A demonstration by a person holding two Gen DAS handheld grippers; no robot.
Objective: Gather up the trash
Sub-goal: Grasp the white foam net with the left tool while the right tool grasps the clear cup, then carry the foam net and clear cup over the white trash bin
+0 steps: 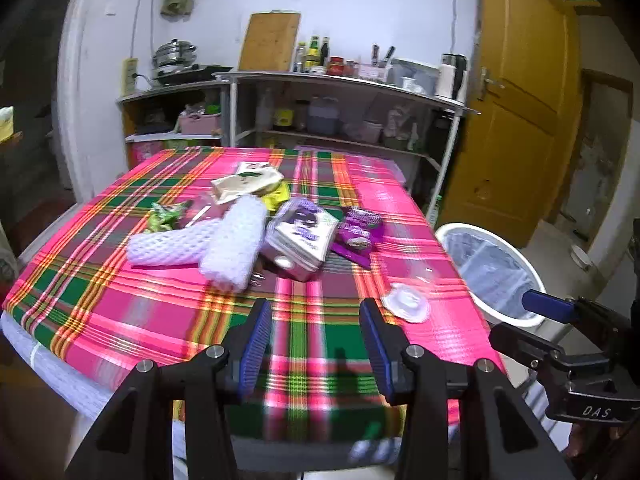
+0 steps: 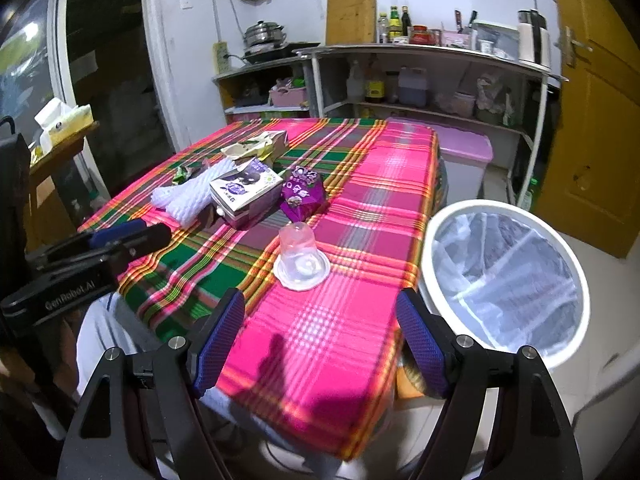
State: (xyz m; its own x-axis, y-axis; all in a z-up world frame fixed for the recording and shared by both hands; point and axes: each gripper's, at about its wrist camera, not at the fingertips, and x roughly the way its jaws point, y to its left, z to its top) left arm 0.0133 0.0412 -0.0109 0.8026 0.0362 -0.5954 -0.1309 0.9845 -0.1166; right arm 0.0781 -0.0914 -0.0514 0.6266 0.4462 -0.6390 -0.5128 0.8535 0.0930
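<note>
Trash lies on a pink plaid tablecloth point(image 1: 168, 312): white foam fruit nets point(image 1: 232, 248), a purple-and-white carton point(image 1: 300, 236), a purple wrapper point(image 1: 358, 232), a green wrapper point(image 1: 166, 214), a beige packet point(image 1: 244, 182) and a clear upturned plastic cup point(image 2: 300, 258), also in the left wrist view point(image 1: 406, 304). My left gripper point(image 1: 316, 344) is open and empty over the table's near edge. My right gripper point(image 2: 320, 340) is open and empty, just short of the cup. A white bin point(image 2: 504, 276) with a liner stands right of the table.
Metal shelves point(image 1: 340, 80) with bottles, jars, a kettle and a pot stand against the far wall. A yellow door point(image 1: 516, 100) is at the right. A pink-lidded box point(image 2: 464, 152) sits behind the table. A side table with a tissue box point(image 2: 64, 120) is at the left.
</note>
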